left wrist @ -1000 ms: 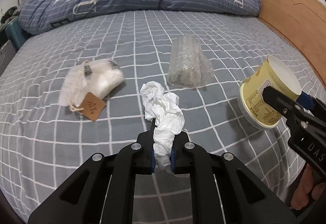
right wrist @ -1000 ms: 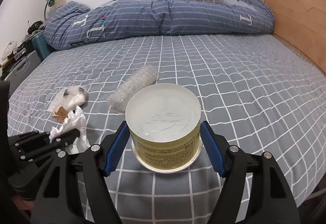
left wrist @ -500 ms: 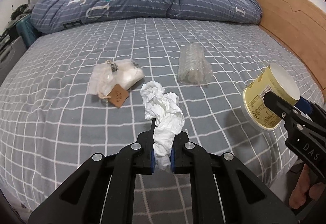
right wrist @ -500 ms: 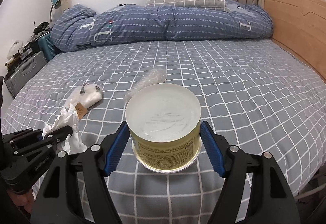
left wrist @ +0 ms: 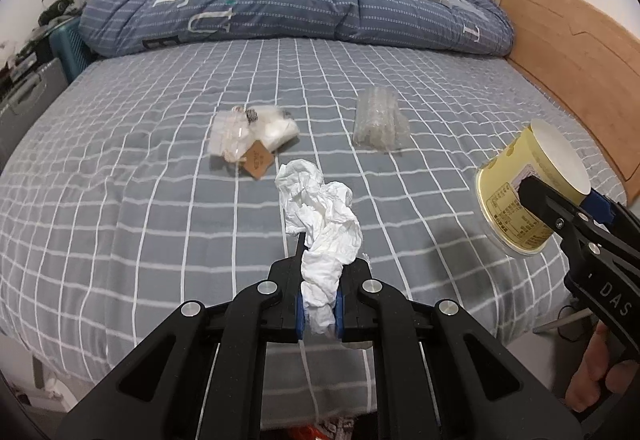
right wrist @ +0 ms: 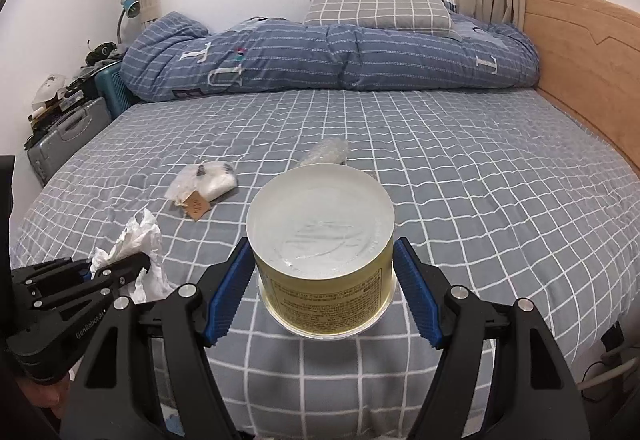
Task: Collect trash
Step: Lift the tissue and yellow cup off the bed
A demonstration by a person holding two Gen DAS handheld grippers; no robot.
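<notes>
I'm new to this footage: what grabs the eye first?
Each hand-held gripper is loaded: the left one pinches a crumpled white tissue, the right one clamps a round yellow tub. Behind them, a clear plastic bag with a brown tag and a bubble-wrap roll lie on the grey checked bedsheet.

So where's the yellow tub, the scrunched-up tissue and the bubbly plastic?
Yellow tub [right wrist: 320, 240]: right wrist view, its white base.
Crumpled tissue [left wrist: 320, 216]: left wrist view, its middle folds.
Bubble wrap [left wrist: 378, 120]: left wrist view, its centre.
</notes>
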